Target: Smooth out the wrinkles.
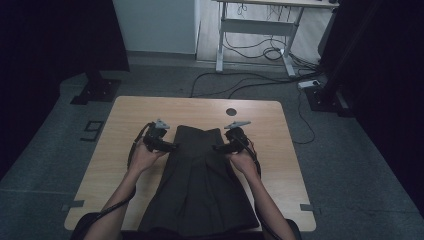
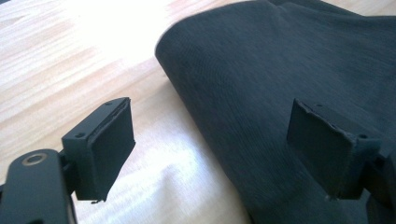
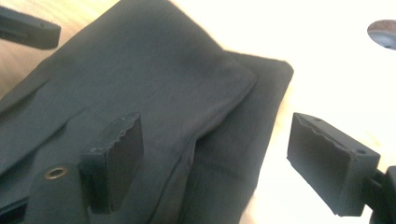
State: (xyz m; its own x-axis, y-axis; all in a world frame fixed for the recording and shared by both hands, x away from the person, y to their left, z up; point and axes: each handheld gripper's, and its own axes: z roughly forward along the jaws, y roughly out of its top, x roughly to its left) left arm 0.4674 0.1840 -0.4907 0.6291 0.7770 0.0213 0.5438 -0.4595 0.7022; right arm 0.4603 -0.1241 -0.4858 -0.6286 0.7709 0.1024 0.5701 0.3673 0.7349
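Dark grey cloth (image 1: 197,185), soft and finely ribbed, lies down the middle of the wooden table (image 1: 125,112), wide at the near edge and narrower toward the far edge. Its near end is cut off from sight. Its far end is folded over with a rounded edge. The left gripper (image 1: 172,147) and right gripper (image 1: 216,147) sit at its two side edges, jaws wide apart, holding nothing. A small round hole (image 1: 230,111) sits near the table's far edge.
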